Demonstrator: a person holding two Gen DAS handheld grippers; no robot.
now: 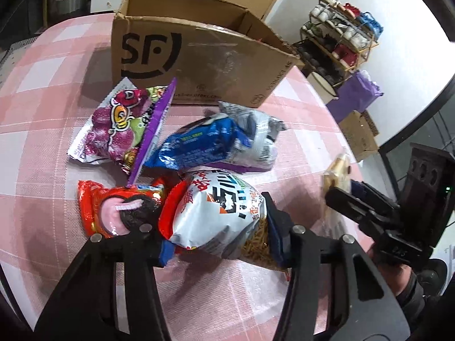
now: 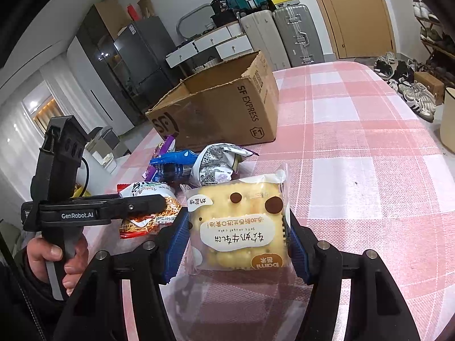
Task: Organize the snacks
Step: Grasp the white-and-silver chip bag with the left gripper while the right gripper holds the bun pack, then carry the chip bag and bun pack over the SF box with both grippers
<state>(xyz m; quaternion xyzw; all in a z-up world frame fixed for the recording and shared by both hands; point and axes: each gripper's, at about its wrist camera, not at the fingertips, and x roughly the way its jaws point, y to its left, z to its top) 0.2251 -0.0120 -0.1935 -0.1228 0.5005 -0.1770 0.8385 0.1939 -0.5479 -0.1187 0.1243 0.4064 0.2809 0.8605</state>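
My left gripper [image 1: 219, 236] is shut on a white and red noodle-snack bag [image 1: 219, 216], its pads at both sides; the bag also shows in the right wrist view [image 2: 150, 213]. My right gripper [image 2: 237, 244] is shut on a yellow nougat-cracker packet [image 2: 239, 224], held above the cloth; the packet also shows in the left wrist view [image 1: 337, 170]. An open SF cardboard box [image 1: 196, 56] stands behind the pile, also in the right wrist view [image 2: 221, 105]. A red Oreo pack [image 1: 113, 210], a purple candy bag [image 1: 119, 128] and a blue pack [image 1: 216, 145] lie on the pink checked tablecloth [image 1: 42, 113].
The table's right edge [image 1: 335, 119] drops to a floor with a shoe rack [image 1: 338, 37] and boxes. In the right wrist view, pink cloth [image 2: 355, 147] stretches right of the box; suitcases [image 2: 284, 34], drawers and a door stand behind.
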